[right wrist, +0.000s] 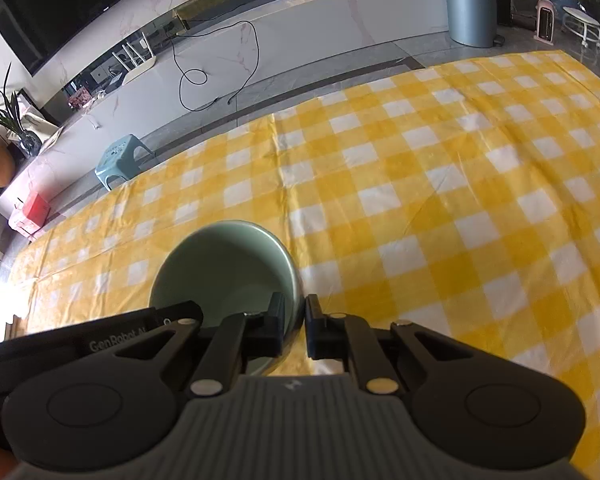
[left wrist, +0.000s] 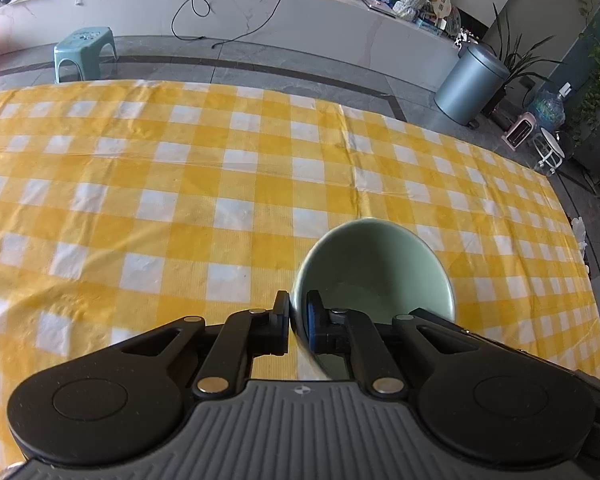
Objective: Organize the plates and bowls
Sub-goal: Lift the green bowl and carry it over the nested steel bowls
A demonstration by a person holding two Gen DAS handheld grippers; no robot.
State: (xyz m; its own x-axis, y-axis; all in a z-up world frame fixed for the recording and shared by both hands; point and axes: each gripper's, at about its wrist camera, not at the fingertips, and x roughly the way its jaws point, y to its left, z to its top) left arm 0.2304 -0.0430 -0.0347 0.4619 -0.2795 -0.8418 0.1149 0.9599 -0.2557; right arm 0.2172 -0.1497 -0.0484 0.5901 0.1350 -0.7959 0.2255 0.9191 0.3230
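Observation:
A pale green bowl (left wrist: 372,260) rests on the yellow-and-white checked tablecloth (left wrist: 180,200). In the left wrist view my left gripper (left wrist: 298,304) is shut on the bowl's left rim, one pad outside the wall and one inside. In the right wrist view the same-looking green bowl (right wrist: 220,264) lies to the left, and my right gripper (right wrist: 296,304) is shut on its right rim in the same way. A black housing marked GenRobot (right wrist: 112,340) covers the bowl's near-left side there. No plates are in view.
The checked cloth (right wrist: 460,200) covers the whole table up to its far edge. Beyond it on the floor stand a teal stool (left wrist: 84,46) and a grey bin (left wrist: 470,84). A low marble ledge with a loose black cable runs behind them.

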